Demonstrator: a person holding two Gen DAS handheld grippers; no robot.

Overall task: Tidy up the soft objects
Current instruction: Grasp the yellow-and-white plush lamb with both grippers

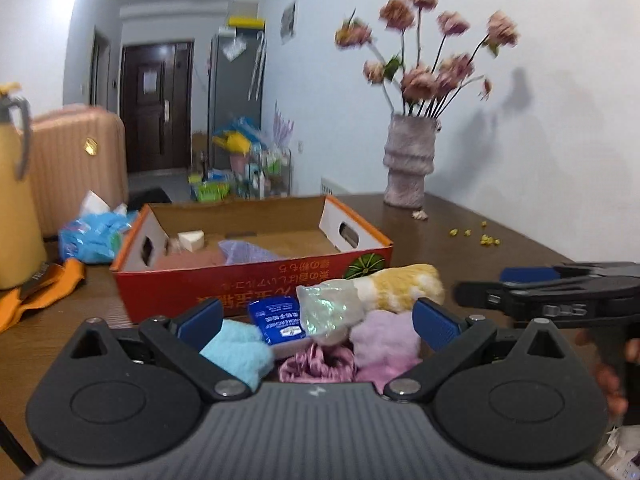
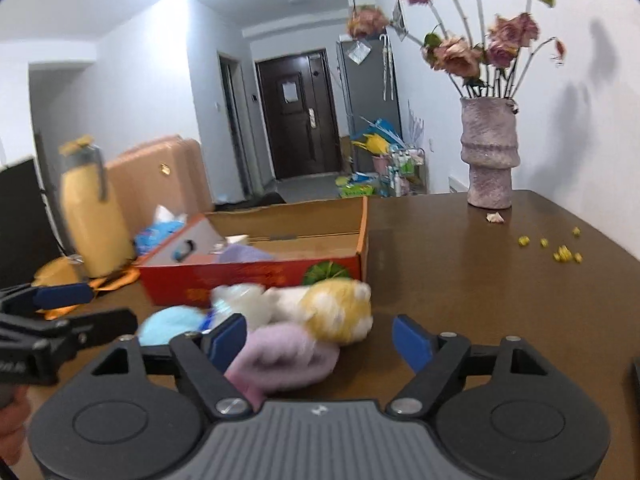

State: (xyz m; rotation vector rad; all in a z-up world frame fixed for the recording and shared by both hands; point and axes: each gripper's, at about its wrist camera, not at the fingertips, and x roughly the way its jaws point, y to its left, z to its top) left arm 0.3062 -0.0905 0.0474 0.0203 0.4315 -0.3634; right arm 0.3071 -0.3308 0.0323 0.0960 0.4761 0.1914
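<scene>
A pile of soft things lies on the brown table in front of an open red cardboard box (image 1: 256, 280): a light blue fluffy piece (image 1: 236, 350), a blue tissue packet (image 1: 278, 320), a shiny wrapped bundle (image 1: 330, 306), a yellow-white plush (image 1: 404, 286), a lilac fluffy piece (image 1: 384, 340) and a pink striped cloth (image 1: 316, 366). My left gripper (image 1: 316, 320) is open, its fingers either side of the pile. My right gripper (image 2: 320, 340) is open over the lilac piece (image 2: 284, 356), beside the yellow-white plush (image 2: 336, 312). The box (image 2: 256, 272) holds a lilac cloth (image 2: 244, 254).
A grey vase of dried flowers (image 1: 408, 160) stands at the table's far right, with yellow crumbs (image 1: 486, 240) nearby. A yellow bottle (image 1: 16, 200), orange cloth (image 1: 40, 292) and blue plastic bag (image 1: 92, 236) lie left of the box. A pink suitcase (image 1: 76, 160) stands behind.
</scene>
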